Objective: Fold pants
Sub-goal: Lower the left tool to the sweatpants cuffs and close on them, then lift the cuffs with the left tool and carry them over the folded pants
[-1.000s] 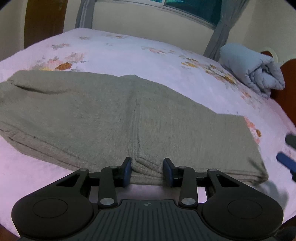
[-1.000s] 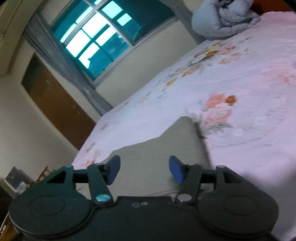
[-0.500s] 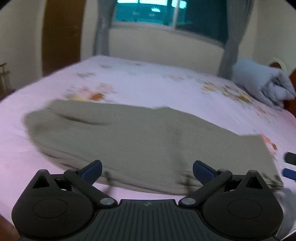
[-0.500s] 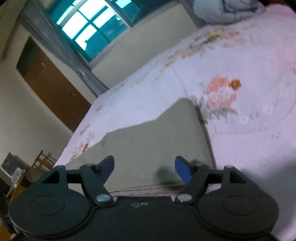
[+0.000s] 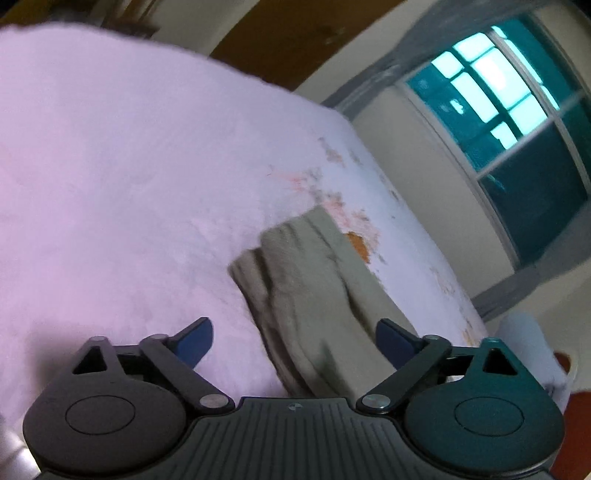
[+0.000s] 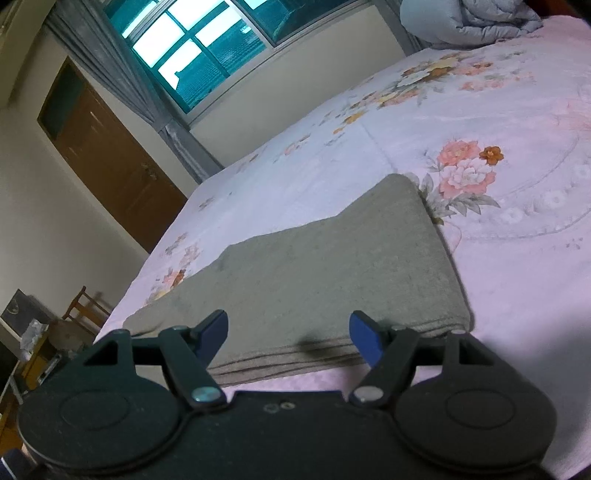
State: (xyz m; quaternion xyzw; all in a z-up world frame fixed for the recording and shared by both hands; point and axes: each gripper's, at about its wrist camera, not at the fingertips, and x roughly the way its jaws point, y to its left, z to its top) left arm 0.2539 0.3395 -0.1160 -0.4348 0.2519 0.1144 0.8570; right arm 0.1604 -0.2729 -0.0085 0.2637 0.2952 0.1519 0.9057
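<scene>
Grey-green pants (image 6: 332, 266) lie folded in flat layers on the pink floral bed sheet (image 6: 517, 258). In the left wrist view one narrow end of the pants (image 5: 314, 280) shows, blurred. My left gripper (image 5: 295, 341) is open and empty, hovering over that end. My right gripper (image 6: 290, 338) is open and empty, just in front of the stacked near edge of the pants, not touching them.
A rolled grey blanket (image 6: 472, 22) lies at the far head of the bed. A window (image 6: 207, 44) with grey curtains and a brown door (image 6: 110, 155) are on the far wall. A wooden chair (image 6: 81, 310) and clutter stand beside the bed.
My left gripper let go of the pants' near edge, opened wide, then swung and tilted toward their left end. My right gripper stayed open and shifted slightly.
</scene>
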